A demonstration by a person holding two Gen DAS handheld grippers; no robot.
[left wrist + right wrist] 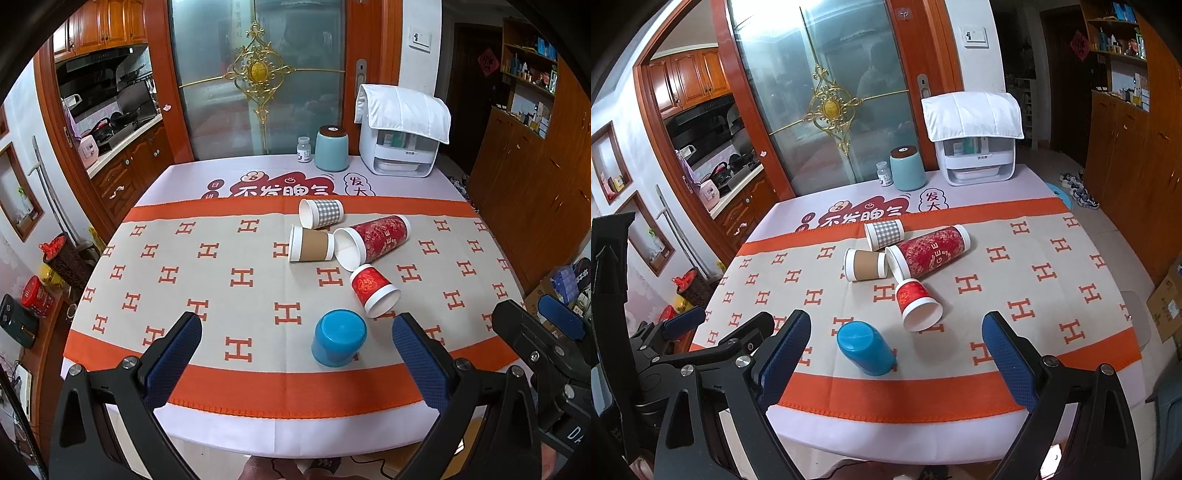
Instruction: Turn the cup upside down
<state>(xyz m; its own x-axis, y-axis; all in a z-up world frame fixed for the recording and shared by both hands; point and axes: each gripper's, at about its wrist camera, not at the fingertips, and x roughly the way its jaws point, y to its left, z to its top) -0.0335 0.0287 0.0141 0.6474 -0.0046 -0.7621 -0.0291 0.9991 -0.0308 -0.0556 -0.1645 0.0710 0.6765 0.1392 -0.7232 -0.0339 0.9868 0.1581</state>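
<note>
Left gripper (pixel 297 332): jaws spread wide, holding nothing, hovering above the near edge of the table (pixel 258 432). Right gripper (pixel 895 336): same, splayed and empty; its black frame also shows at the right edge of the left wrist view. Both are drawn back short of the cups, probably to keep all of them in sight before choosing one.

Landmark: blue cup (pixel 339 342), nearest cup to both tools. It stands mouth-down on the runner (pixel 221 258), flat base up, just inside the near orange band. Already inverted, so likely done, not a target.

Beyond the blue cup and slightly to its right, close but apart: small red cup (pixel 373 290), on its side, white rim turned toward the grippers. An open mouth facing the tool should let one finger in or both close on the wall; my guess is that this one goes next.

Farther beyond the blue cup, in a loose cluster: tall red cup (pixel 373 240) on its side, its mouth just beside the brown-sleeved cup (pixel 311 243), also lying down; contact unclear. Behind them, checked cup (pixel 320 213), lying down.

Well beyond the blue cup, at the far table edge: teal canister (pixel 331 148), small jar (pixel 303 149), white appliance (pixel 400 140) under a folded cloth. Out of the working area.
</note>
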